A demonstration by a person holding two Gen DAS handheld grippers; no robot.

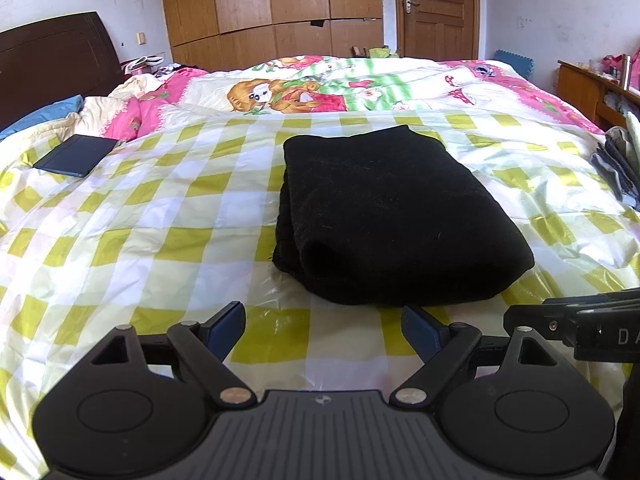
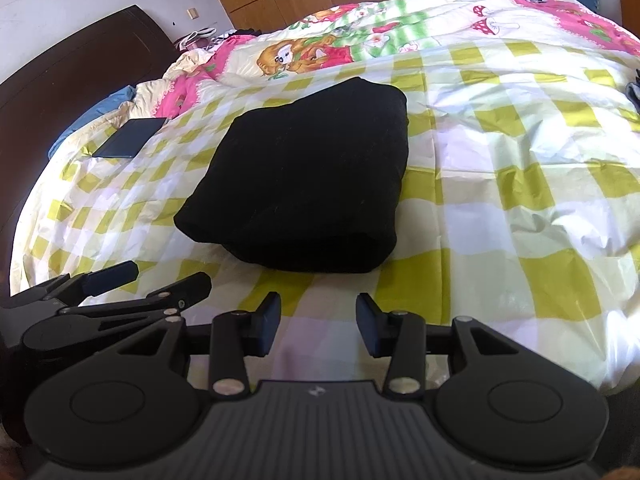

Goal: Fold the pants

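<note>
Black pants (image 1: 394,216), folded into a thick squarish bundle, lay flat on the yellow-and-white checked sheet (image 1: 140,216) in the middle of the bed, rounded fold edge nearest the cameras. Left gripper (image 1: 324,330) hovered just short of that near edge, jaws spread wide, blue pads (image 1: 230,326) apart and gripping nothing. Right gripper (image 2: 318,324) likewise released, pads separated with bare sheet between them, bundle (image 2: 304,172) a little beyond its tips and untouched. Part of the right gripper's frame visible at the right margin of the left view, and the left gripper's fingers (image 2: 112,276) seen at the lower left of the right view, so the two tools sat side by side. Dark flat tablet-like case (image 1: 76,155) rested on the sheet toward the headboard (image 1: 52,60), well apart from the pants. Cartoon-print quilt (image 1: 320,88) in pink, green and cream bunched beyond the checked sheet. Grey garment (image 1: 618,168) heaped at the right edge of the bed. Wooden wardrobe (image 1: 272,4) and door (image 1: 438,8) at the far wall. No container with discernible contents; small clutter on the side cabinet (image 1: 588,84) too blurred to identify.
</note>
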